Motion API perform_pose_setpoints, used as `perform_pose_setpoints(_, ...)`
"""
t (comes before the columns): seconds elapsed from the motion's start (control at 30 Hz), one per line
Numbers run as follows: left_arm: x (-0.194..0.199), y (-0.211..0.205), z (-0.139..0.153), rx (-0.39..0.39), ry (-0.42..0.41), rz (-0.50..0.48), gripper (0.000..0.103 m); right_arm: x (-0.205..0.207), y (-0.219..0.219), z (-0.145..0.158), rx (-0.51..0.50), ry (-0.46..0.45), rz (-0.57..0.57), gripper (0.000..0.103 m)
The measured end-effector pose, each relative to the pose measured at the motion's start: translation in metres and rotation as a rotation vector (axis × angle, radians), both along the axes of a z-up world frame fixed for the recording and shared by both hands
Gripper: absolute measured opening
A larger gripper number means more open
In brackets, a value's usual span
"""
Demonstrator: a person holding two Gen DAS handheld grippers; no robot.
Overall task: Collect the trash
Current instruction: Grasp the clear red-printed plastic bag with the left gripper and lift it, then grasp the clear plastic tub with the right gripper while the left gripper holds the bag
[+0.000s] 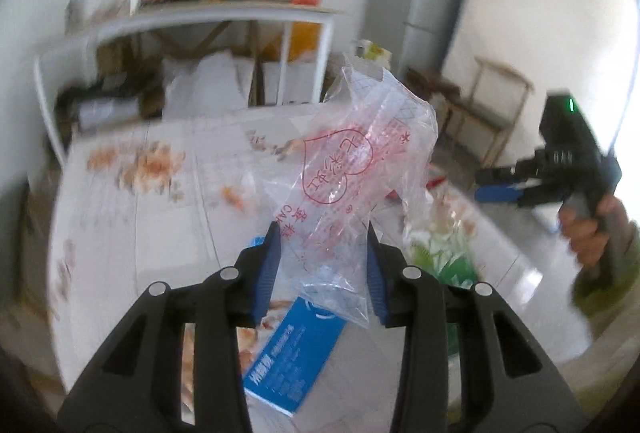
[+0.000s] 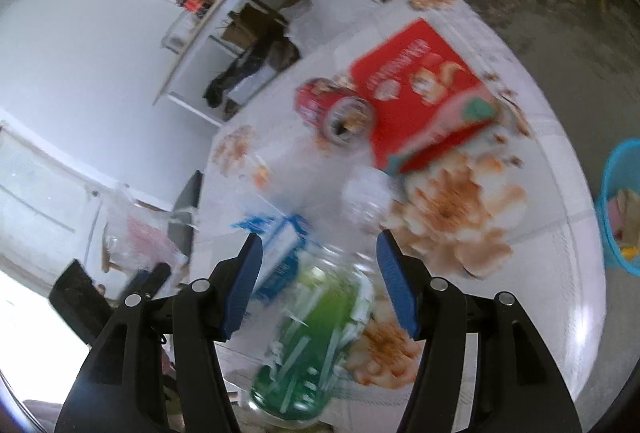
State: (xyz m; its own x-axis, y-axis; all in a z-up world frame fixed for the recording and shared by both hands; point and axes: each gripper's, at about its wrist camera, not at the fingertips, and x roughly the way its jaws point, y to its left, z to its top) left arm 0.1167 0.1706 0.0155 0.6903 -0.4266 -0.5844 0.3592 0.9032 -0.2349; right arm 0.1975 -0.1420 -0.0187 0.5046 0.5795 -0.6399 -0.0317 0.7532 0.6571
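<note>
Between the left gripper's blue fingers a clear plastic bag was clamped above the tabletop, so the pick-up step looked done and next it likely needed carrying to the blue bin past the table's edge.

Both tongs are black with blue pads, silver screws; olive sleeve

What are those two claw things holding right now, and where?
Left gripper pinches the clear plastic bag near its lower end. Right gripper straddles the green bottle; grip unclear.
</note>
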Motion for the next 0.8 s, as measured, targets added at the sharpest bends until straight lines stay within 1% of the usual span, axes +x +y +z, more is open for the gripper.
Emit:
perform_pose_setpoints(0.1, 0.010, 0.021, -0.007, -0.137, 0.086, 0.063, 0.037, 0.020, 0.019, 0.010, 0.005, -0.036, 0.039, 0.058)
perform_pose_setpoints(0.2, 0.016, 0.033, -0.015, -0.191, 0.128, 0.120, 0.037, 0.043, 0.037, 0.011, 0.008, -0.033, 0.064, 0.058)
perform_pose_setpoints(0.3, 0.018, 0.041, -0.021, -0.223, 0.156, 0.165, 0.037, 0.066, 0.054, 0.004, -0.034, -0.005, 0.071, 0.053)
perform_pose_setpoints(0.37, 0.019, 0.046, -0.022, -0.230, 0.163, 0.188, 0.037, 0.080, 0.061, -0.004, -0.068, 0.024, 0.067, 0.050)
perform_pose_setpoints(0.43, 0.019, 0.049, -0.024, -0.226, 0.165, 0.207, 0.037, 0.092, 0.065, -0.013, -0.093, 0.060, 0.061, 0.046)
perform_pose_setpoints(0.5, 0.020, 0.049, -0.026, -0.217, 0.172, 0.223, 0.037, 0.100, 0.066, -0.019, -0.127, 0.079, 0.045, 0.043)
perform_pose_setpoints(0.7, 0.023, 0.047, -0.028, -0.173, 0.174, 0.242, 0.037, 0.116, 0.073, -0.028, -0.204, 0.097, 0.022, 0.037)
perform_pose_setpoints(0.8, 0.024, 0.045, -0.027, -0.142, 0.165, 0.248, 0.037, 0.119, 0.071, -0.031, -0.225, 0.108, -0.002, 0.036)
